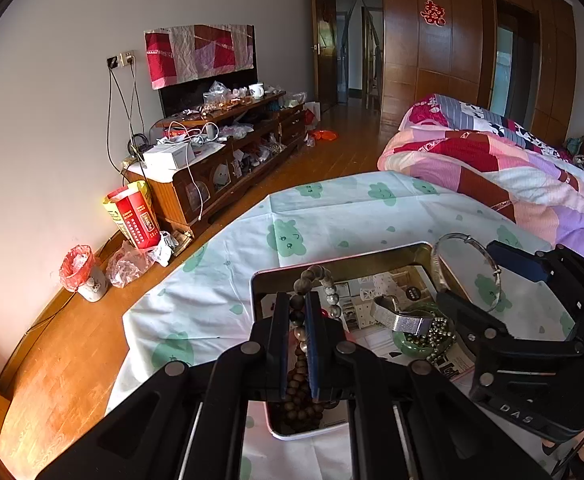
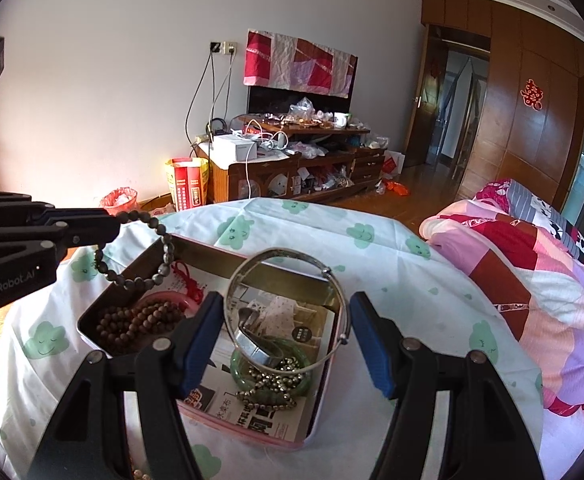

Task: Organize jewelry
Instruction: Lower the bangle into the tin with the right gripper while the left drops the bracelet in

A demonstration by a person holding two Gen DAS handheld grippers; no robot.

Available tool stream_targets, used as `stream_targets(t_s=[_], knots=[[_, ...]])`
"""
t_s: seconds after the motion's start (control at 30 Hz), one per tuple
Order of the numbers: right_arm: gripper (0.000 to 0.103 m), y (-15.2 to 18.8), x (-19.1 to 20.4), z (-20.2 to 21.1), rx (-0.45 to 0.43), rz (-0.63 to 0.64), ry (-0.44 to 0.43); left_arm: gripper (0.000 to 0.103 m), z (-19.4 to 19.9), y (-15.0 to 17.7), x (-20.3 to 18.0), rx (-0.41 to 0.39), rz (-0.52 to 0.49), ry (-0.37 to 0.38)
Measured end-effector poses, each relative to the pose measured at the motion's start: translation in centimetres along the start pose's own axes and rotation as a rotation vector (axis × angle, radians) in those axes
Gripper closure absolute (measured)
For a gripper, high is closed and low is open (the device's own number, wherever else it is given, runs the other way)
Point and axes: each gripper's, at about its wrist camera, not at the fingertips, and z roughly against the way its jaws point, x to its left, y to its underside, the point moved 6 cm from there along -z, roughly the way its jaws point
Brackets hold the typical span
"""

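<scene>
A shallow metal tin (image 2: 92, 316) (image 1: 260, 280) lies on the cloth-covered table. My left gripper (image 1: 297, 304) is shut on a grey bead bracelet (image 1: 323, 284) (image 2: 160, 248) and holds it above the tin's left end. Brown wooden beads (image 2: 132, 324) (image 1: 299, 396) lie below it. My right gripper (image 2: 286, 320) is open, its blue pads on either side of a thin silver bangle (image 2: 288, 312) (image 1: 467, 268) standing over the tin. Whether the pads touch it I cannot tell. A silver cuff (image 2: 252, 344), a green jade bangle (image 2: 272, 372) and a metal bead chain (image 2: 276, 388) lie under it.
The table cloth (image 2: 371, 264) is white with green clouds. A bed with a patchwork quilt (image 2: 531, 272) is at the right. A cluttered TV cabinet (image 2: 292, 168), a red box (image 2: 186, 184) and a bin (image 2: 118, 200) stand by the far wall.
</scene>
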Motion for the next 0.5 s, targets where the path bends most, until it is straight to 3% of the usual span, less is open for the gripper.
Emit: stream_targets(t_s=[0.5], knots=[[0.036,0.9,1.1,-1.9,0.044,0.023,-0.007,0.096,-1.8,1.1,-0.3,0.042,-0.005,-0.001]])
